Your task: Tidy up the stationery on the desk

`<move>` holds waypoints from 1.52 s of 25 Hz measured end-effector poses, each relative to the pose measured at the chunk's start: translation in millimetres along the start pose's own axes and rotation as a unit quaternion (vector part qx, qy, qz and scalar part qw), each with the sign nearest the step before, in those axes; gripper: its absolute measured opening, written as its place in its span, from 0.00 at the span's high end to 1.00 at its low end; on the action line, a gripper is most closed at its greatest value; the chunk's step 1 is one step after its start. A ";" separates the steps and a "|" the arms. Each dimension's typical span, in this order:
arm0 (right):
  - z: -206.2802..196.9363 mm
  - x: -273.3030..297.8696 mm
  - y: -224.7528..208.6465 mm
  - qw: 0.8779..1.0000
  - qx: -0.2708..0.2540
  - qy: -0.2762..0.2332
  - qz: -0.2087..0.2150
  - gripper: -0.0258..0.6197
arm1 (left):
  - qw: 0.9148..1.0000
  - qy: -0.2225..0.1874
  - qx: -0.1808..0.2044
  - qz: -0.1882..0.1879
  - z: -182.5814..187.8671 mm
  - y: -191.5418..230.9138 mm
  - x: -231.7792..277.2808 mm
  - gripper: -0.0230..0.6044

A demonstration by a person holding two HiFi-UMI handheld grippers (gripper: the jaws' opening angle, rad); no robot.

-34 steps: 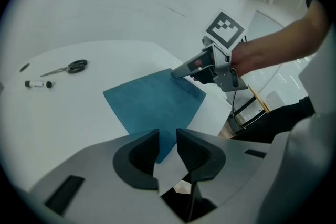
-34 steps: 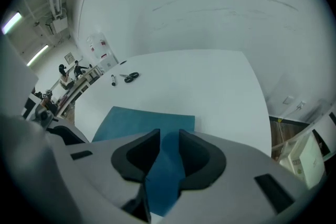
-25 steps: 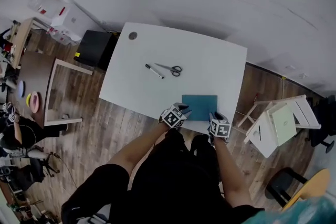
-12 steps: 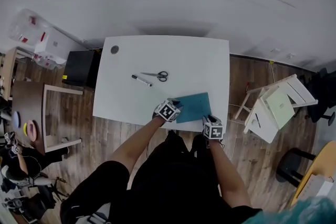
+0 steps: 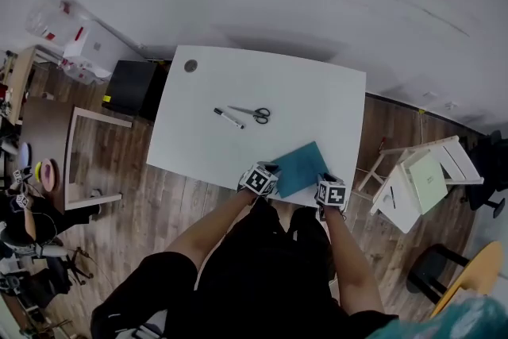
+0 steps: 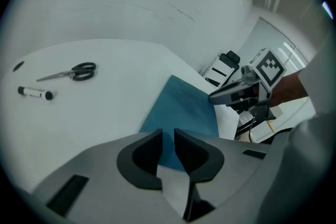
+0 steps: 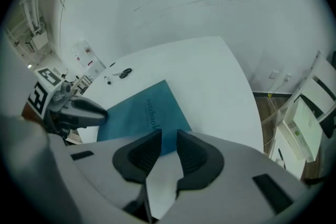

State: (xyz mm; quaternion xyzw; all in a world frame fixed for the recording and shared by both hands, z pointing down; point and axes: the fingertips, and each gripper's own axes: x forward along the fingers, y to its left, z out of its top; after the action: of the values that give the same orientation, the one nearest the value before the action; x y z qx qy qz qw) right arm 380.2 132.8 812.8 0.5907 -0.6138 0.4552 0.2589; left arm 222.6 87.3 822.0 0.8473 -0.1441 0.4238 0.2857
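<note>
Bench (image 5: 317, 99): white, rectangular, set against a pale wall on a wooden floor (image 5: 119, 194).

Notebook (image 5: 300, 167): teal cover, lying at the near edge of the bench and turned at an angle to that edge. The cover carries print that I cannot read with certainty.

Left tool (image 6: 168, 138): jaws drawn narrow, almost together, with the near left edge of the notebook in the slit between them. The teal cover runs straight into the gap in the left gripper view.

Right tool (image 7: 169, 140): jaws likewise narrow, closed on the notebook's near right edge. The cover fills the upper part of the gap in the right gripper view. From the left gripper view, the right tool's tip sits at the notebook's far corner.

Scissors (image 5: 255, 114): black handles, blades shut, flat near the middle of the bench, well apart from the notebook.

Marker (image 5: 230, 118): white body, dark cap, just beside the scissors on their left, not touching them.

Grommet (image 5: 190, 66): round, grey, in the far left corner of the bench.

Black box (image 5: 135, 83): on the floor just beside the left end of the bench.

White chair (image 5: 421, 182): on the floor to the right of the bench.
</note>
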 end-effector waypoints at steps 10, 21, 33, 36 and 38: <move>61.2 36.5 27.4 0.998 -0.059 -0.013 0.020 0.80 | 0.997 -0.003 -0.036 -0.075 -51.2 -50.9 -8.3 0.84; 29.6 5.4 43.4 0.998 0.024 -0.058 -0.006 0.75 | 0.992 -0.049 -0.102 -0.063 -43.2 -31.5 -37.6 0.84; -28.7 9.0 44.7 0.995 0.096 -0.010 0.026 0.75 | 0.993 -0.021 -0.109 -0.046 -44.4 -1.0 -27.8 0.93; -27.6 10.2 46.7 0.996 0.084 -0.002 0.041 0.76 | 0.991 -0.018 -0.122 -0.051 -42.6 1.3 -28.9 0.93; -30.6 9.8 48.2 0.995 0.083 0.010 0.053 0.76 | 0.990 -0.015 -0.130 -0.048 -44.2 -0.9 -29.8 0.93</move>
State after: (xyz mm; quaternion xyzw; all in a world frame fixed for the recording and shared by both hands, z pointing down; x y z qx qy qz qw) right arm 325.5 149.0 822.8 0.5719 -0.6022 0.5234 0.1908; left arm 177.0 114.9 819.0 0.8153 -0.1611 0.3742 0.4114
